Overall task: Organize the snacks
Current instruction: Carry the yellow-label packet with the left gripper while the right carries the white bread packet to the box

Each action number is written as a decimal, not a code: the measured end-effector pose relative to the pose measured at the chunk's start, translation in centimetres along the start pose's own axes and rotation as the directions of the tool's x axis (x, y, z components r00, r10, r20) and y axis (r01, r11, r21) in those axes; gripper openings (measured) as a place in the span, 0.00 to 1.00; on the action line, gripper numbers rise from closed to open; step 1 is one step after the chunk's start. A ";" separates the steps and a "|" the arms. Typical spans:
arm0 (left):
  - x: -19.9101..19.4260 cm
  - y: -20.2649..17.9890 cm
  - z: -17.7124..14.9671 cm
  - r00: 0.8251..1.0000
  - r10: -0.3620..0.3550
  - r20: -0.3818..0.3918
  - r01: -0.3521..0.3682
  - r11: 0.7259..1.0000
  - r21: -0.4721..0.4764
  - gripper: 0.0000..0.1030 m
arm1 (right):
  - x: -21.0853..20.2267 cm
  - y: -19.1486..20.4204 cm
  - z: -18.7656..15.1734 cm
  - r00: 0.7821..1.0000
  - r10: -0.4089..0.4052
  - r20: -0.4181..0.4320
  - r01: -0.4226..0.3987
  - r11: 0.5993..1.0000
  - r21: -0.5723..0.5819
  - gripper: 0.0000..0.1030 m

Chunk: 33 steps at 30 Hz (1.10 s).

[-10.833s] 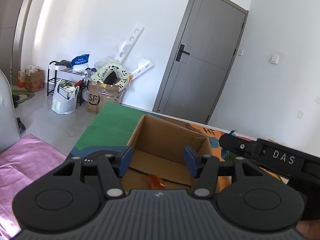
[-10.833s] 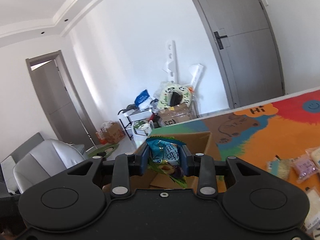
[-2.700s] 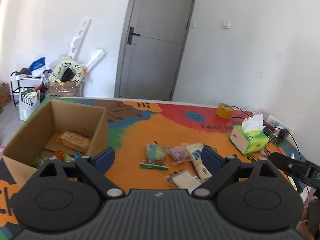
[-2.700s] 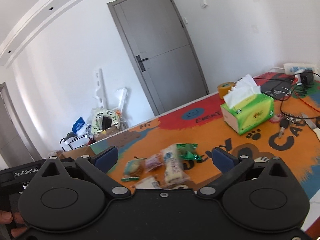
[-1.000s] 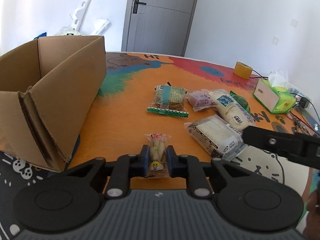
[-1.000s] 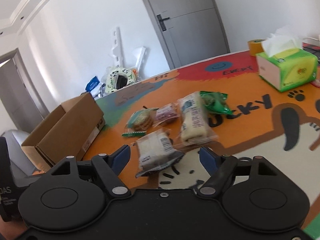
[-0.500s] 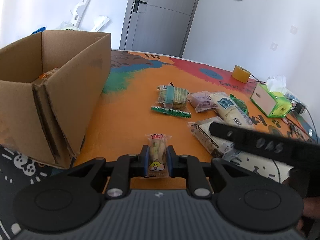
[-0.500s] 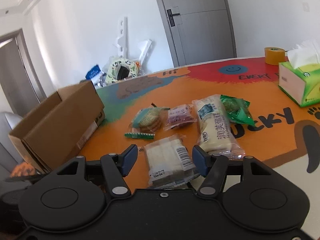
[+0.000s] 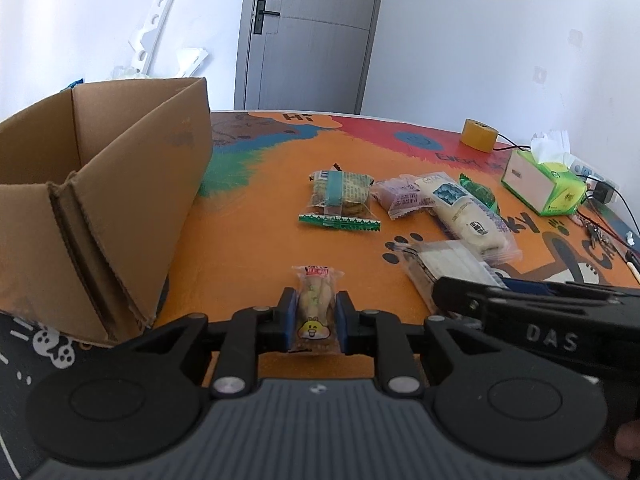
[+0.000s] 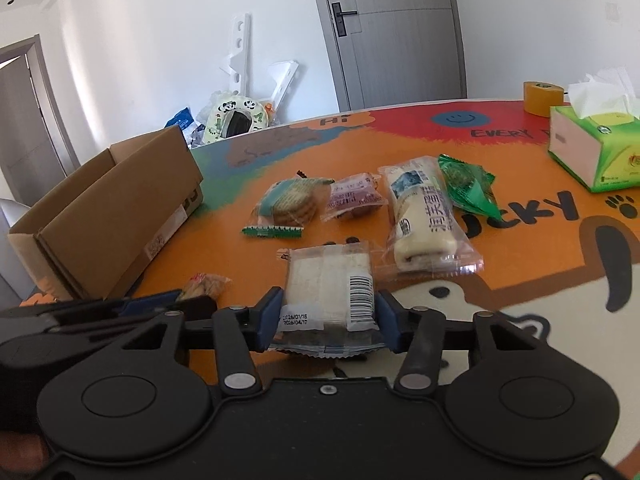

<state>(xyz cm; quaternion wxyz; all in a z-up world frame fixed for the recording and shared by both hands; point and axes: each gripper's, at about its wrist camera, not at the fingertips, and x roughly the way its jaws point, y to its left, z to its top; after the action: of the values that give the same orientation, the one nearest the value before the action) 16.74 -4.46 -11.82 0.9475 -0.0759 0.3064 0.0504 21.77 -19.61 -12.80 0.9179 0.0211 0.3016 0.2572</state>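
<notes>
- Currently the left gripper (image 9: 313, 322) is clenched on a small clear candy packet (image 9: 314, 307). The packet lies lengthwise between the pads, its long axis running straight out along the fingers, its far end projecting past the tips over the orange table mat (image 9: 248, 240).
- The right gripper (image 10: 329, 322) straddles a flat white sandwich pack (image 10: 329, 286). Its jaws are closing; the blue pads (image 10: 269, 318) stand at the pack's two long edges, and firm pressure cannot be confirmed from either view.
- The sandwich pack lies on the mat directly ahead of the right gripper, long axis in line with the fingers, barcode label at the near right corner.
- The cardboard box (image 9: 100, 184), the likely destination, stands open-topped to the left of both grippers. The left gripper is the nearer one; its load probably goes in first, by a lift over the near corrugated wall.
- Materials: the snack wrappers are thin crinkly film, soft and compressible; the box is rigid corrugated board with a raw cut edge.
- Remaining snacks lie beyond the grippers in a loose row: a cookie pack (image 10: 289, 202), a purple pack (image 10: 354, 196), a long bread roll (image 10: 422, 216) and a green pouch (image 10: 466, 184).
- A tissue box (image 10: 596, 148) and a tape roll (image 10: 542, 98) stand well apart at the far right.
</notes>
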 end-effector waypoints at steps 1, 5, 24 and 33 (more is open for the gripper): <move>0.0 0.0 0.0 1.000 0.000 0.001 0.000 1.000 -0.002 0.19 | -0.2 -0.1 -0.1 1.000 -0.002 -0.001 0.002 1.000 0.003 0.49; -0.1 0.4 0.1 1.000 -0.007 0.003 0.007 1.000 -0.027 0.17 | -0.7 -0.1 0.0 1.000 -0.009 -0.004 0.009 1.000 0.003 0.52; -2.7 1.3 0.9 0.998 -0.057 0.038 0.059 0.996 -0.072 0.17 | -0.7 0.0 0.1 0.999 -0.032 0.009 0.032 0.999 0.007 0.46; -4.8 0.9 2.0 0.994 -0.076 0.084 0.081 0.995 -0.061 0.17 | -3.0 0.1 0.9 0.997 -0.001 0.079 -0.001 1.000 0.032 0.46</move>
<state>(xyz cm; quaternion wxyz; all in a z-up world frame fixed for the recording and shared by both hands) 13.92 -3.50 -7.48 0.9575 -0.1159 0.2627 0.0259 20.18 -20.87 -10.37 0.9287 0.0458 0.2689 0.2513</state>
